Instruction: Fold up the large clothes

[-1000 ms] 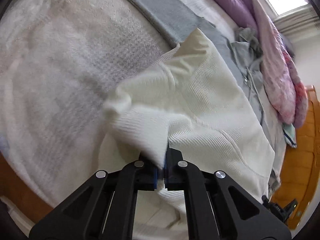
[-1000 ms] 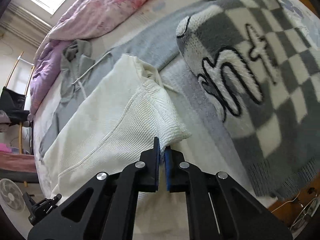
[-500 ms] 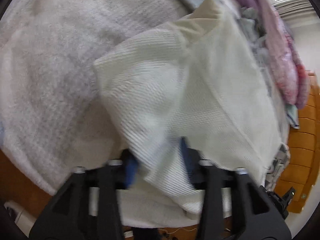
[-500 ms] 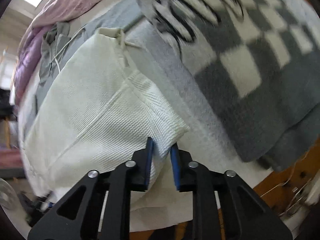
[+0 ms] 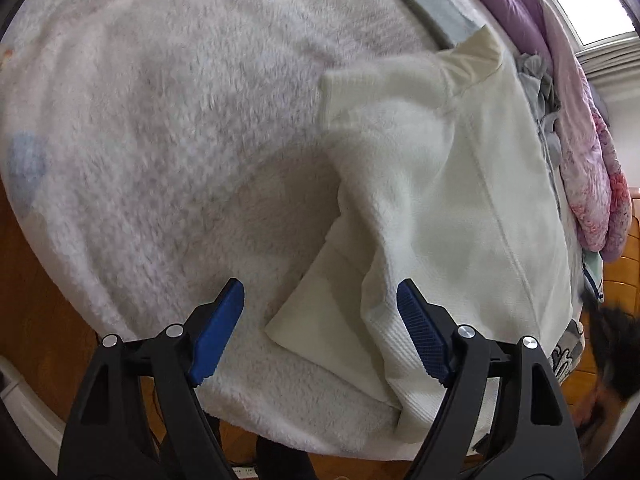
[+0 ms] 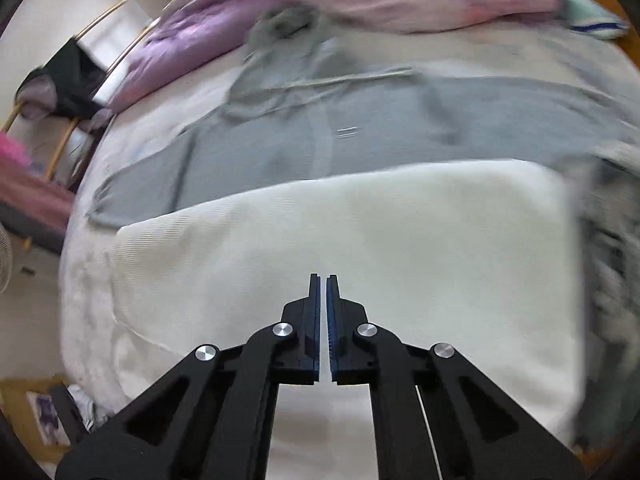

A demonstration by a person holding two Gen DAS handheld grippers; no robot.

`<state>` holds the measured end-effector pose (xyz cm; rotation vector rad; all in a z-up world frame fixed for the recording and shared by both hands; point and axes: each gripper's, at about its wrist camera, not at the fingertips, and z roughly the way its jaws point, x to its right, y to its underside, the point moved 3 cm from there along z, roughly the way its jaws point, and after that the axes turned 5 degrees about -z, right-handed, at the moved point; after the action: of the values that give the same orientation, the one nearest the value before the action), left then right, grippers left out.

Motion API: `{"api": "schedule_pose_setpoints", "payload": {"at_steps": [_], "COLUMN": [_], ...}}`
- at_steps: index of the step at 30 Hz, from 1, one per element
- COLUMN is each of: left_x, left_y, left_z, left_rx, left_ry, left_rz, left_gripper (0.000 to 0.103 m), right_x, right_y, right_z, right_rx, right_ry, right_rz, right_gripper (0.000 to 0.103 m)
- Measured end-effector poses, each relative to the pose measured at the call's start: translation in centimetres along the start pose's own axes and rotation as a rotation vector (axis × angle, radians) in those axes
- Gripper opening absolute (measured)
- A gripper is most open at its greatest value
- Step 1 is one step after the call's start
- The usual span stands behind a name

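The cream knit sweater (image 5: 452, 208) lies flat on the fluffy white blanket (image 5: 168, 128), its sleeve folded in across the body, a smooth cream inner layer poking out at the lower left edge. In the left wrist view the garment sits ahead and to the right of the left gripper (image 5: 320, 320), with the folded sleeve's hem lying between the two blue pads (image 5: 420, 332) but not pressed by either. Those jaws have just been opening and now stand spread wide, the cloth loose between them.

Over in the right wrist view, the same sweater (image 6: 360, 232) stretches broad across the frame, directly beneath and beyond the right gripper (image 6: 323, 292). Its jaws have just been closing and are now pressed together with only a thin slit between the blue pads and no cloth caught there.

Beyond the sweater, a grey hooded garment (image 6: 360, 120) lies spread on the bed, its drawstrings trailing. Farther back, a purple and pink quilt (image 6: 320, 4) is bunched along the far side. At the right edge, blurred, a grey patterned blanket (image 6: 612, 240). Wooden floor (image 5: 36, 320) shows at the bed's edge, and a window (image 5: 588, 4) glows top right.
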<state>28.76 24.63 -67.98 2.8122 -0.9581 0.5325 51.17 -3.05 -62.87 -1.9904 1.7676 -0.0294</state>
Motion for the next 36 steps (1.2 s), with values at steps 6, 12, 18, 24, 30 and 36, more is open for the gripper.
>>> {"api": "schedule_pose_setpoints", "payload": {"at_steps": [6, 12, 18, 24, 30, 36], "left_x": [0.2, -0.6, -1.1, -0.9, -0.3, 0.9], "left_y": [0.2, 0.1, 0.9, 1.1, 1.1, 0.6], "left_z": [0.7, 0.2, 0.3, 0.7, 1.0, -1.7], "left_rx": [-0.007, -0.019, -0.044, -0.054, -0.109, -0.099], "left_ry": [0.002, 0.051, 0.086, 0.072, 0.069, 0.144], "left_rz": [0.002, -0.015, -0.013, 0.016, 0.053, 0.061], "left_gripper": [0.079, 0.079, 0.078, 0.072, 0.027, 0.009], "right_x": [0.3, 0.6, -0.1, -0.1, -0.3, -3.0], "right_y": [-0.9, 4.1, 10.6, 12.5, 12.1, 12.3], "right_z": [9.3, 5.8, 2.4, 4.3, 4.1, 1.2], "right_rx": [-0.165, -0.223, -0.242, -0.248, -0.243, -0.194], "right_ry": [0.013, -0.042, -0.05, -0.05, -0.061, -0.128], "right_rz": [0.074, 0.154, 0.171, 0.159, 0.146, 0.013], "right_gripper": [0.0, 0.0, 0.0, 0.0, 0.0, 0.017]}}
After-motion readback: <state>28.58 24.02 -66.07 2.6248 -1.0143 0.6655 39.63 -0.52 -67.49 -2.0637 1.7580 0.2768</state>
